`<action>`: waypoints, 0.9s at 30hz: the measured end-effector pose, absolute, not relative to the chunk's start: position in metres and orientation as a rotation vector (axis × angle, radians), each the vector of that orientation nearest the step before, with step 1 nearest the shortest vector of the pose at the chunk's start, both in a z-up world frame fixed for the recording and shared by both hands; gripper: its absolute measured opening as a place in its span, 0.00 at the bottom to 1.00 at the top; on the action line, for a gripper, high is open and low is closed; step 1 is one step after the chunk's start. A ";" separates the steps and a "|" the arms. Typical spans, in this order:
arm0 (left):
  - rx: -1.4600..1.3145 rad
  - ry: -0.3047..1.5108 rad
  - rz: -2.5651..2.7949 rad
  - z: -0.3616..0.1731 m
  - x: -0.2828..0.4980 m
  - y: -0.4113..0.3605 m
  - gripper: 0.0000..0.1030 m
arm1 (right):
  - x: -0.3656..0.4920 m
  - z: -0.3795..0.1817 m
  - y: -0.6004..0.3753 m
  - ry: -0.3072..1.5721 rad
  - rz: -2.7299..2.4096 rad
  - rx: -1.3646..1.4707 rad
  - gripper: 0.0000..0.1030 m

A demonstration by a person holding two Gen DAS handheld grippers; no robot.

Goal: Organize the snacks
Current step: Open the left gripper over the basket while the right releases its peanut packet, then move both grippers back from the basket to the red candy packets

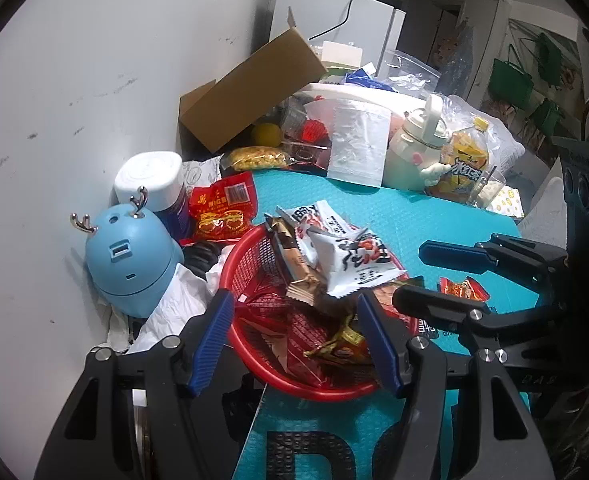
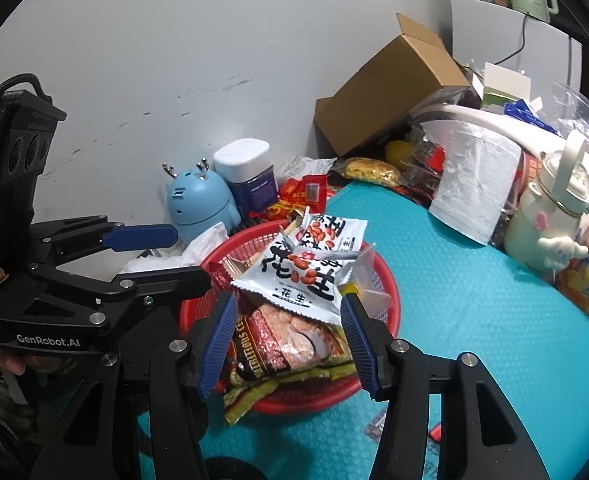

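Note:
A red mesh basket sits on the teal mat, heaped with snack packets. White peanut packets lie on top, over a brown bar and a pink cereal packet. My left gripper is open and empty over the basket's near side. My right gripper is open and empty, jaws either side of the pink packet. A small red packet lies on the mat beside the basket. In the left wrist view the right gripper enters from the right.
A blue deer-shaped gadget, a white-capped jar and a red packet stand by the wall. A cardboard box, silver pouch, cream bottle and yellow drink crowd the back.

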State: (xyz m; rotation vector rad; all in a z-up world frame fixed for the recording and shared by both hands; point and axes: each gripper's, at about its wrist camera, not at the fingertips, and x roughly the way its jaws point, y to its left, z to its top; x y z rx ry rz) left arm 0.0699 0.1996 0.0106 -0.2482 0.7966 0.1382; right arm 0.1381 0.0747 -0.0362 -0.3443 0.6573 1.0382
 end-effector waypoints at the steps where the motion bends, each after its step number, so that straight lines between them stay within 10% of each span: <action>1: -0.240 0.793 0.140 0.013 0.069 0.197 0.61 | 0.137 -0.035 0.072 0.654 1.035 -0.339 0.52; 27: -0.070 0.630 0.067 0.092 0.009 0.098 0.61 | 0.053 0.030 -0.038 0.422 0.928 -0.255 0.52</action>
